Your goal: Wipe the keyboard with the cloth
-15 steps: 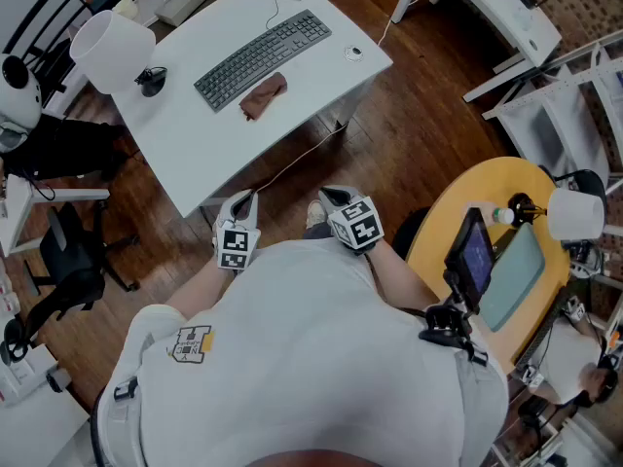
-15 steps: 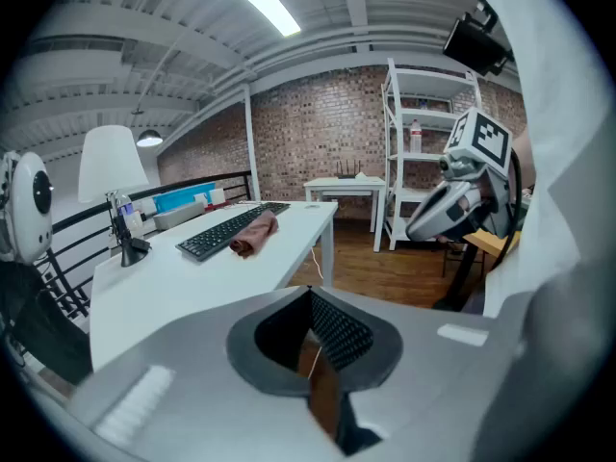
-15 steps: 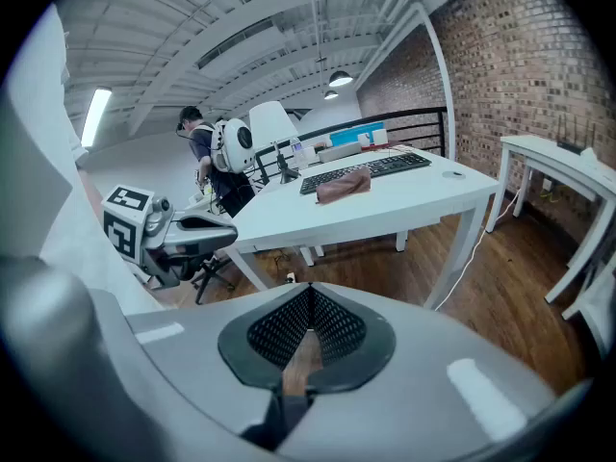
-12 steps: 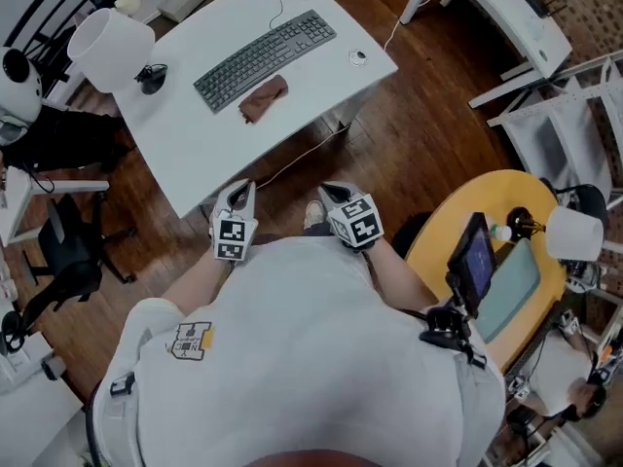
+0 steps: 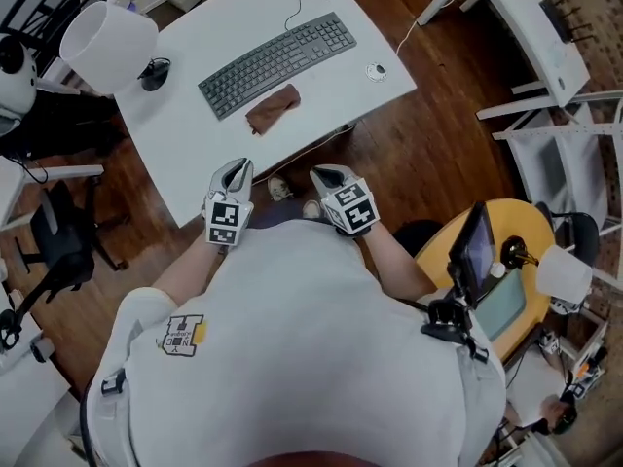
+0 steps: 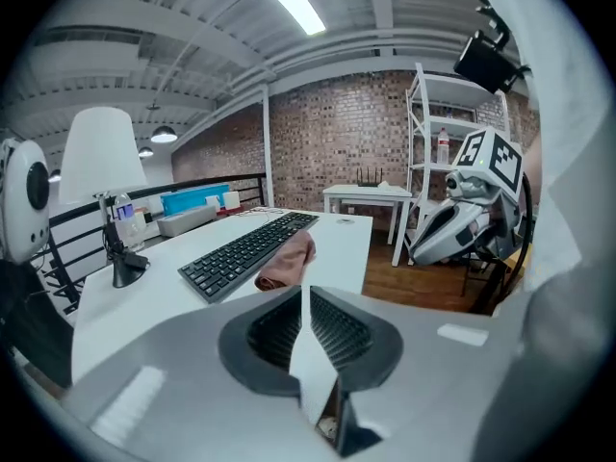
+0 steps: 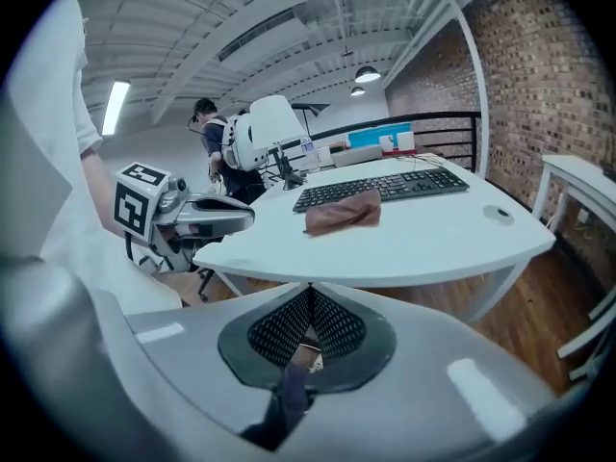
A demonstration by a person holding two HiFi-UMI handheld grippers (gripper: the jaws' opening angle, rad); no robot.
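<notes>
Tongs, head view: your left tongs (image 5: 237,167) and right tongs (image 5: 319,175) sit close to your chest, both clenched on nothing, short of the near edge of the white desk (image 5: 195,154).
Cloth, head view: the brown cloth (image 5: 274,108) lies bunched on the desk, just on the near side of the keyboard (image 5: 277,61) and well apart from both tongs.
Lamp, head view: the white lamp (image 5: 107,42) stands at the desk's far left, clear of the keys.
Left tongs, left gripper view: the jaws (image 6: 300,292) meet, with nothing pinched. The cloth (image 6: 289,261) lies ahead of them, against the keyboard (image 6: 248,248).
Right tongs, right gripper view: the jaws (image 7: 308,292) are pressed together and empty. The cloth (image 7: 343,211) lies ahead with the keyboard (image 7: 380,189) just behind it.
Step in hand: the reach, by my reading; no wiping has begun.
Doing it well: spread one pair before you arrive, not over the cloth. Come down on the thick middle fold, so a pad of fabric hangs below the tips. Keep the other pair free to steady one end of the keyboard, which will likely slide. Then wipe along the key rows with light pressure.
</notes>
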